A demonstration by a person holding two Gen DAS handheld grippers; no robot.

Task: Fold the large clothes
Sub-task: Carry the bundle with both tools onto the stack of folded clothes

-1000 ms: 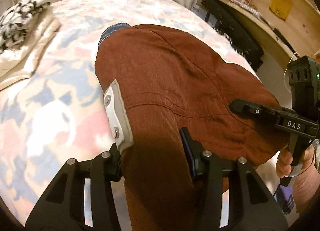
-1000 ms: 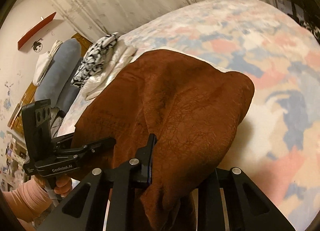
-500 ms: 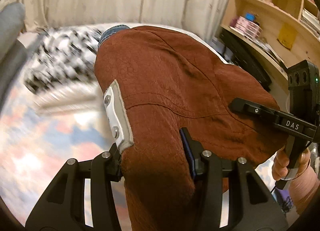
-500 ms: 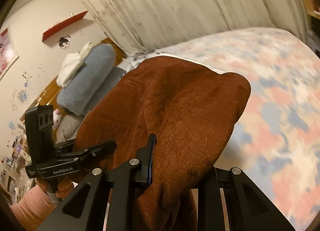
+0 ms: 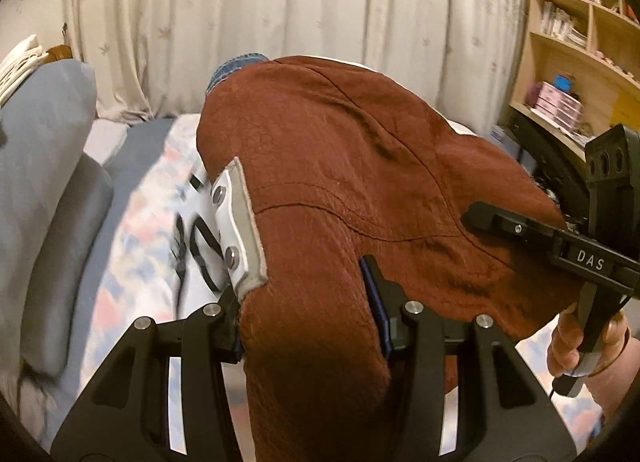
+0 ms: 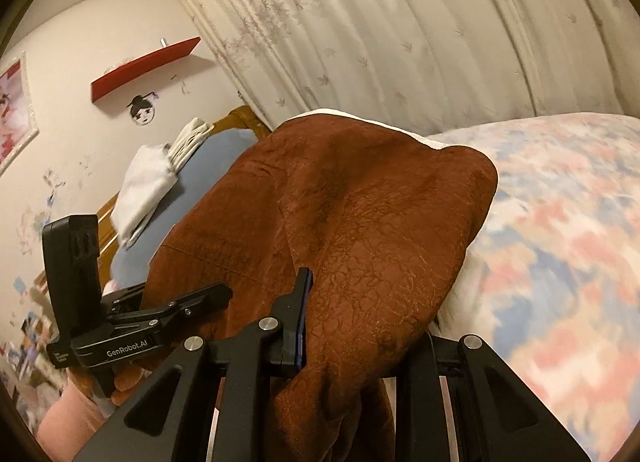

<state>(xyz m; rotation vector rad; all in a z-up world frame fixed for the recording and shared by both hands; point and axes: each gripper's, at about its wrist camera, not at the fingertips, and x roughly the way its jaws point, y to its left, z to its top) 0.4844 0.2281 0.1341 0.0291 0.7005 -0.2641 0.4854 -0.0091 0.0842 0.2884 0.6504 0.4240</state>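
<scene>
The left hand-held gripper (image 5: 308,302) is clamped on a thick bunch of the rust-brown jacket (image 5: 360,190), its two fingers pressing the cloth from either side. A grey tab with two metal snaps (image 5: 240,222) on the jacket sits just beside the left finger. The right hand-held gripper (image 6: 360,326) is likewise clamped on the jacket, further along the same edge, with brown cloth draped over its right finger. The jacket hangs stretched between the two hand-held grippers, raised above the bed (image 6: 560,230) with its pastel patterned cover. A hand (image 5: 576,342) grips the right device's handle beside the jacket. Beyond the jacket hangs a pale curtain (image 5: 300,22); a wooden bookshelf (image 5: 580,62) stands to its right.
</scene>
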